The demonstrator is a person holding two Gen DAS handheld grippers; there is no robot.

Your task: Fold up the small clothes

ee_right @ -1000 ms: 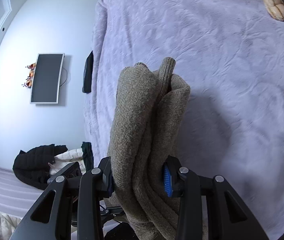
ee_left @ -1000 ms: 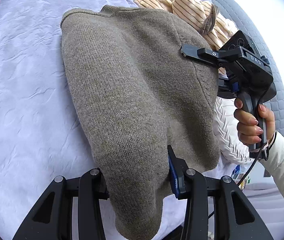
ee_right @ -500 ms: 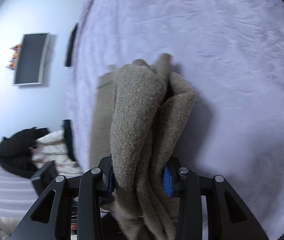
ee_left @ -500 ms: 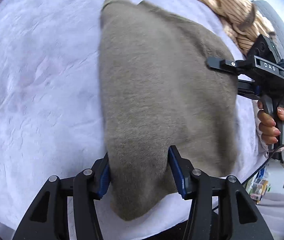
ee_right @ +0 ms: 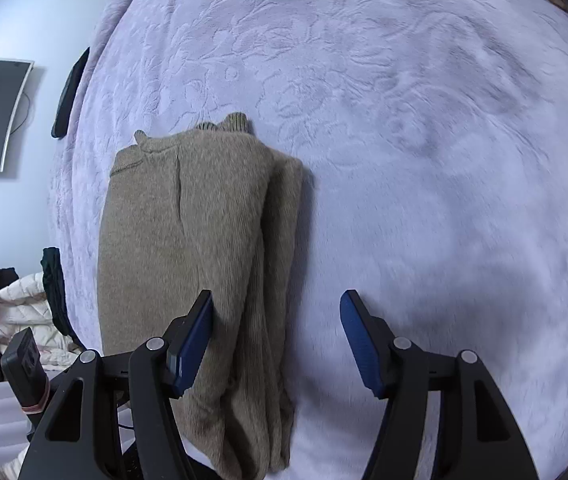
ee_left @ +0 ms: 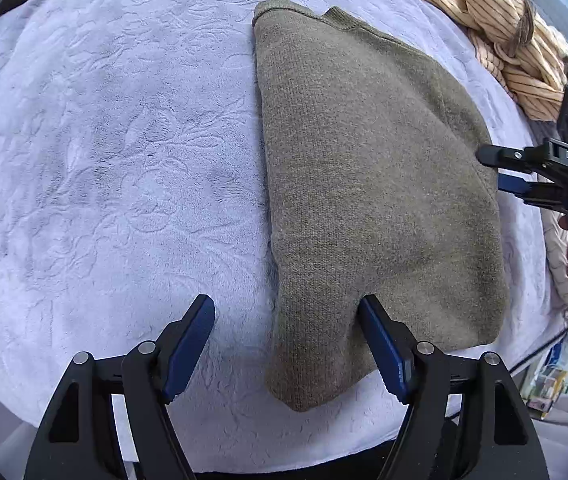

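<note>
Grippers: left gripper (ee_left: 286, 344) and right gripper (ee_right: 276, 338) both opening, jaws apart, blue pads clear of cloth; garment edge lies between each pair.
Bed: lilac embossed plush blanket (ee_left: 104, 160) bears everything.
Garment: folded olive-brown knit sweater (ee_left: 364, 184) lies flat on blanket; layered edges bunch at right gripper's side.
Spare item: cream striped garment (ee_left: 504, 40), well apart.
Release, judged: lift both straight up so pads don't snag; then smooth bunched edge.
</note>
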